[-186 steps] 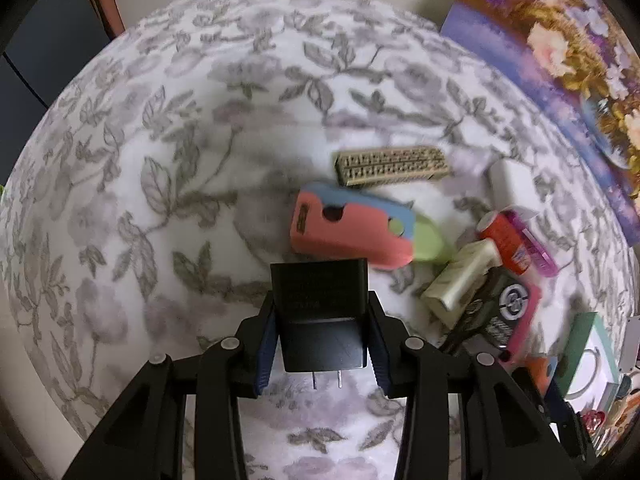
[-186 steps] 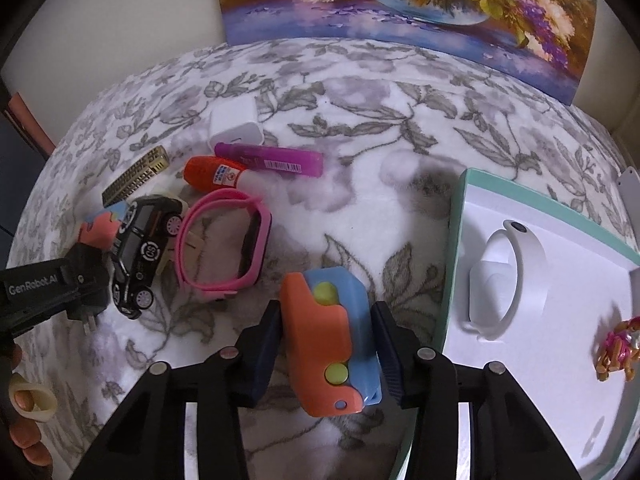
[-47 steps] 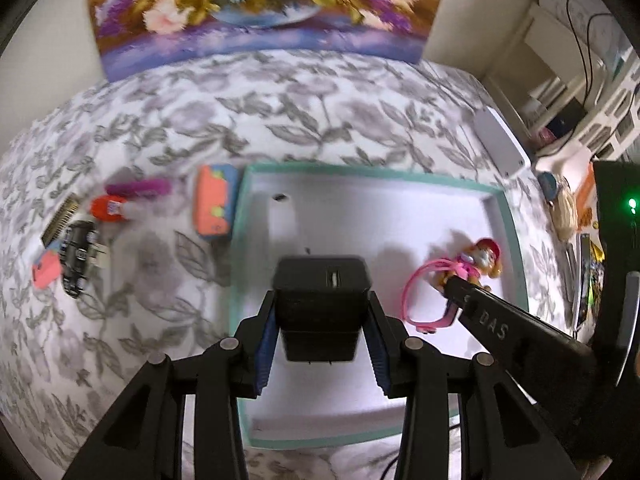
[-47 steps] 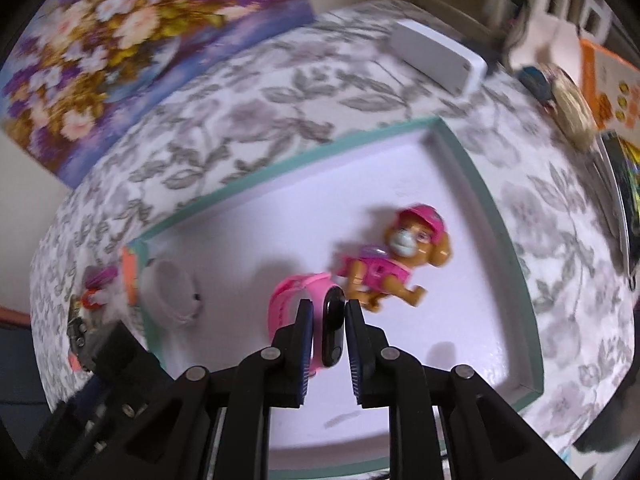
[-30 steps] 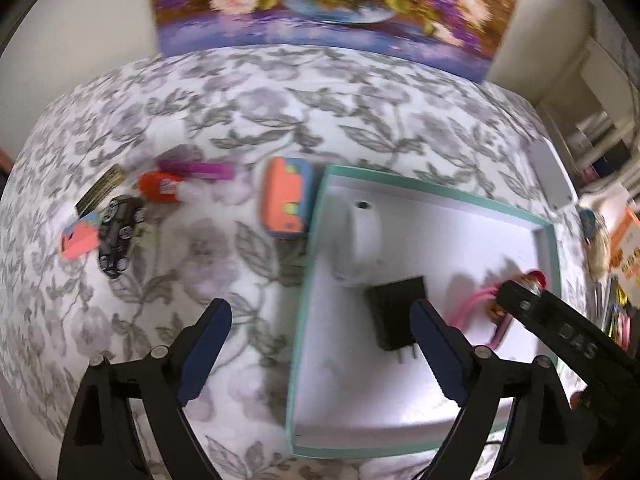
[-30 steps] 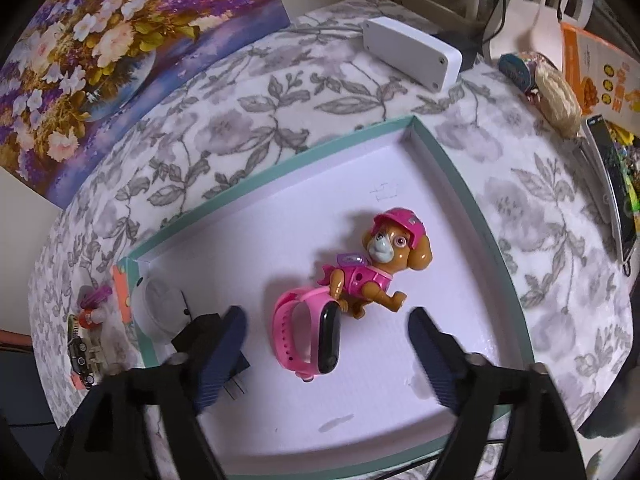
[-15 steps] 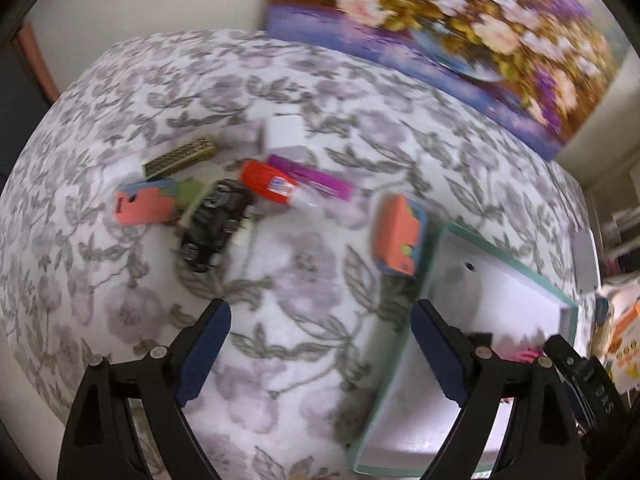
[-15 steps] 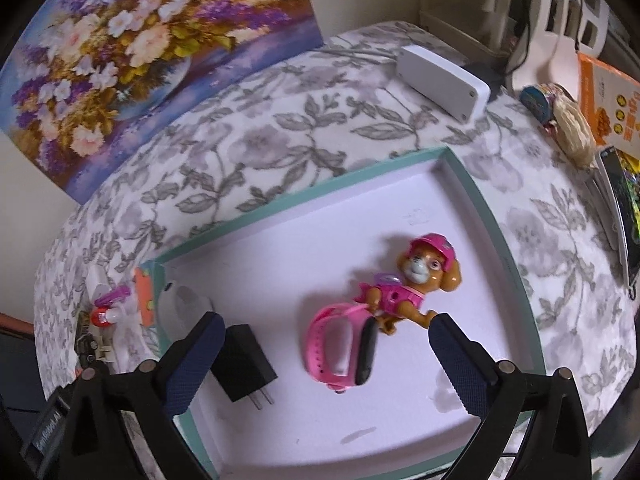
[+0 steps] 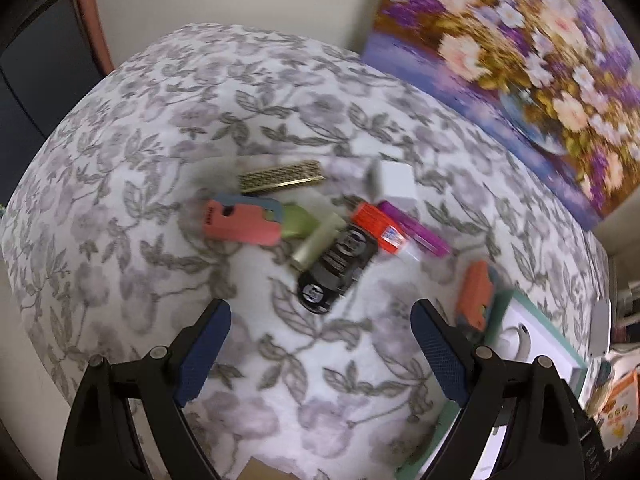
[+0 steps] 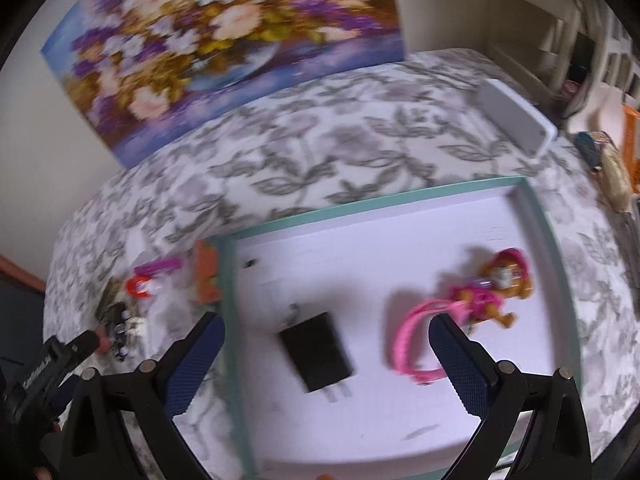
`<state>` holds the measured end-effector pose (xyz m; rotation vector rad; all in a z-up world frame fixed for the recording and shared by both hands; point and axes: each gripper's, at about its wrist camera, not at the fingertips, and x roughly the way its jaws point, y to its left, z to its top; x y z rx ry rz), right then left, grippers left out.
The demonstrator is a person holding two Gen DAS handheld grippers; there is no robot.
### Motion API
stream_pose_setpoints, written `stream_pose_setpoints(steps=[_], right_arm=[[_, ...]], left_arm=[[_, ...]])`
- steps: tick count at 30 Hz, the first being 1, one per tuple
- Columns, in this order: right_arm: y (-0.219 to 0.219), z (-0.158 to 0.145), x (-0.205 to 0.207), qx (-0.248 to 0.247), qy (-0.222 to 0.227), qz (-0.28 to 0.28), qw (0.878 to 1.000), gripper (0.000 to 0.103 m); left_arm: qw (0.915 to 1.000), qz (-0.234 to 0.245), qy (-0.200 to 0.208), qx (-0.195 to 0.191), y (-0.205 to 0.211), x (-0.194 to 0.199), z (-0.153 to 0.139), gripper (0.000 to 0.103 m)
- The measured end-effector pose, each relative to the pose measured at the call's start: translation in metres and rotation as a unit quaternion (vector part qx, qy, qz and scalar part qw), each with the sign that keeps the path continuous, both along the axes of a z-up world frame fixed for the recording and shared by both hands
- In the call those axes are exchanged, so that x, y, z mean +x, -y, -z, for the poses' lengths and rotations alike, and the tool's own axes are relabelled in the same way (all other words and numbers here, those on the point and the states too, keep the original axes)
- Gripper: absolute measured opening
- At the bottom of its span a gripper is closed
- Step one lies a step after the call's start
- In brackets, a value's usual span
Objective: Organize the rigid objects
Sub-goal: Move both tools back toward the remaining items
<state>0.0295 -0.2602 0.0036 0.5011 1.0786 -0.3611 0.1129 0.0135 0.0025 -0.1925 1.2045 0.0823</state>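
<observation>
A: Tray (image 10: 556, 264) lies under the right gripper (image 10: 326, 360), jaws spread wide, nothing between them. White floor is bare near its front rim.

B: What's inside?

A: Black charger (image 10: 316, 350) lies flat between the fingers, below them. Pink watch (image 10: 416, 340) is just beside the right finger, touching the pup toy (image 10: 492, 292) further back by the right wall.

B: And the left gripper (image 9: 320, 344)?

A: Released too, empty, over bare flowered cloth (image 9: 120, 168). Toy car (image 9: 340, 268) lies just beyond its tips, then a red tube (image 9: 376, 222), a purple stick (image 9: 416, 234), a pink case (image 9: 240, 222), a comb (image 9: 280, 176) farthest. Orange block (image 9: 476, 296) touches the tray's left rim.
</observation>
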Motion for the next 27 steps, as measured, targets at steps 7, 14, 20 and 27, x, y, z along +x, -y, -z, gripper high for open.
stream_pose_setpoints(steps=[7, 14, 20, 27], right_arm=[[-0.042, -0.001, 0.015, -0.004, 0.01, -0.05, 0.999, 0.103], [-0.077, 0.006, 0.03, 0.007, 0.01, -0.104, 0.995, 0.103], [-0.096, 0.01, 0.042, 0.028, 0.022, -0.123, 0.992, 0.103], [-0.106, 0.022, 0.06, 0.017, 0.0, -0.135, 0.991, 0.103]], left_arm=[[0.9995, -0.031, -0.004, -0.01, -0.027, 0.003, 0.004, 0.092], [0.9982, -0.055, -0.009, -0.024, -0.05, 0.007, 0.008, 0.092], [0.997, -0.068, -0.01, -0.036, -0.068, 0.014, 0.015, 0.092], [0.9976, -0.043, -0.006, -0.054, -0.067, 0.025, 0.023, 0.096]])
